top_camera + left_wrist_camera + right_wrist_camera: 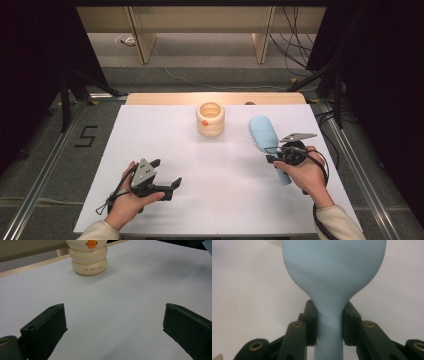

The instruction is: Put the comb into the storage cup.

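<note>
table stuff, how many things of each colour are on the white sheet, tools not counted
light blue: 1, the hairbrush, its handle clamped in the right tool
cream: 1, the ringed cup with an orange mark on its side
total: 2

We see a desk (165, 215) covered in white, its pale wooden edge (150, 98) lit warmly at the far side. Grey carpet floor (45, 145) surrounds it, marked with a black "5" (87, 136). Beyond stand light wooden furniture legs (144, 45), loose cables (292, 45), and dark curtains (30, 60) on both sides.
</note>
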The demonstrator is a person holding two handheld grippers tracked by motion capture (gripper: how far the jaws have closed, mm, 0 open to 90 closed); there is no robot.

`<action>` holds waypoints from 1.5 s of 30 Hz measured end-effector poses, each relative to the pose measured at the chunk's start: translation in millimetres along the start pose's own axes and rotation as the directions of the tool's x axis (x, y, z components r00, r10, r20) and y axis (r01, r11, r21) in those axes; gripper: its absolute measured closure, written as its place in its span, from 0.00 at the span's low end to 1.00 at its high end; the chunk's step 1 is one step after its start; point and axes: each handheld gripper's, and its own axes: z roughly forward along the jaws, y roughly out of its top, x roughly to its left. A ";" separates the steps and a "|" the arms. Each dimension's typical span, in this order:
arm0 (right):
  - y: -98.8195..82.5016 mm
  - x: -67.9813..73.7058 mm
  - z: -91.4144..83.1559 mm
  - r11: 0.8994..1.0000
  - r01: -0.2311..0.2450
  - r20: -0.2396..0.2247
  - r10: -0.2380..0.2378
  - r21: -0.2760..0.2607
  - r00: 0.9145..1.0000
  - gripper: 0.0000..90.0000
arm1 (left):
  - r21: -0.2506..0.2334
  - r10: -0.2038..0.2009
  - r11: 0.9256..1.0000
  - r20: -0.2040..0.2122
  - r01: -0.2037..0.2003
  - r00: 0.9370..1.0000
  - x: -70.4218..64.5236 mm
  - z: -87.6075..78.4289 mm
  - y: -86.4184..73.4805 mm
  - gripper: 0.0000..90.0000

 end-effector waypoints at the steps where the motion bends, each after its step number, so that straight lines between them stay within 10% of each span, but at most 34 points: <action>1: 0.2 1.1 -0.1 1.000 0.002 0.000 -0.002 -0.010 1.000 0.78 | -0.001 0.000 1.000 -0.001 0.000 1.000 0.1 0.0 0.1 0.05; 33: 6.3 32.8 6.7 0.971 0.036 -0.049 -0.050 -0.237 0.998 0.78 | -0.021 -0.030 0.999 0.000 0.030 1.000 3.1 0.0 3.9 0.05; 45: 8.9 55.9 14.9 0.959 0.063 -0.078 -0.087 -0.277 0.993 0.78 | -0.064 -0.034 0.997 0.023 0.036 0.999 -1.8 -1.9 30.1 0.00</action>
